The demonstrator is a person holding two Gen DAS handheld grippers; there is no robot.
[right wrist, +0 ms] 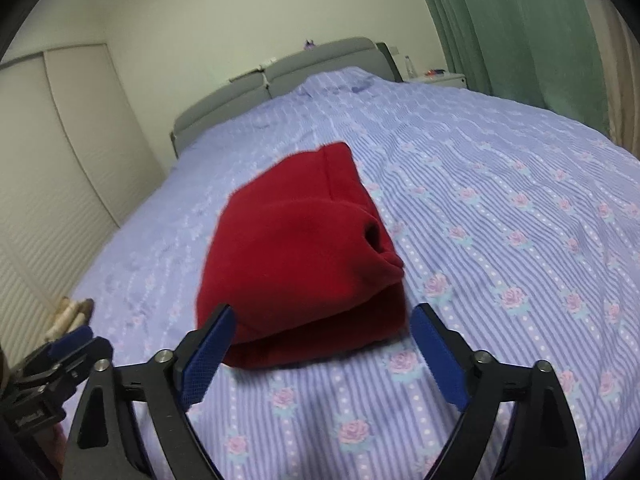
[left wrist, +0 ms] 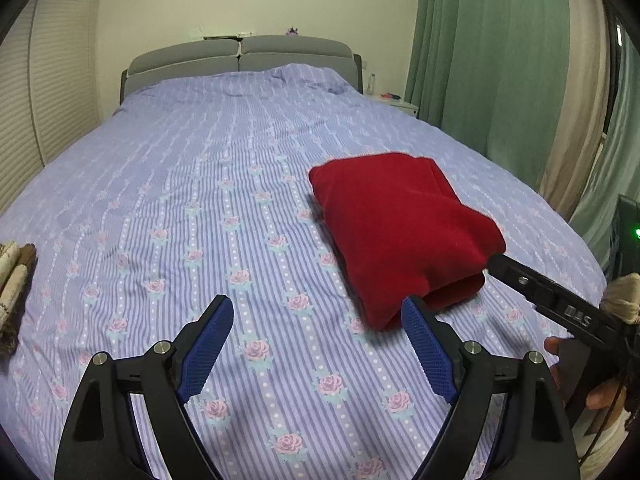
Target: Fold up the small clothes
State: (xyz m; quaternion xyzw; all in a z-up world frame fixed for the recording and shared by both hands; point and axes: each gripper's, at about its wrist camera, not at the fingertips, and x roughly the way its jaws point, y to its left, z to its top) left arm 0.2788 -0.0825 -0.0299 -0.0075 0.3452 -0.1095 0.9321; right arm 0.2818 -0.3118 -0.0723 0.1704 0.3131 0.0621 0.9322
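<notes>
A red fleece garment (left wrist: 400,228) lies folded in a thick bundle on the bed; it also shows in the right wrist view (right wrist: 296,252). My left gripper (left wrist: 316,312) is open and empty, just short of the bundle's near left corner. My right gripper (right wrist: 322,320) is open and empty, its blue pads on either side of the bundle's near edge. The right gripper's black body (left wrist: 560,304) shows at the bundle's right in the left wrist view. The left gripper (right wrist: 60,356) shows at the lower left of the right wrist view.
The bed (left wrist: 208,184) has a lilac striped cover with roses and a grey headboard (left wrist: 248,56). Green curtains (left wrist: 500,60) hang on the right, with a white nightstand (left wrist: 400,104) by them. A beige and brown object (left wrist: 14,276) lies at the bed's left edge.
</notes>
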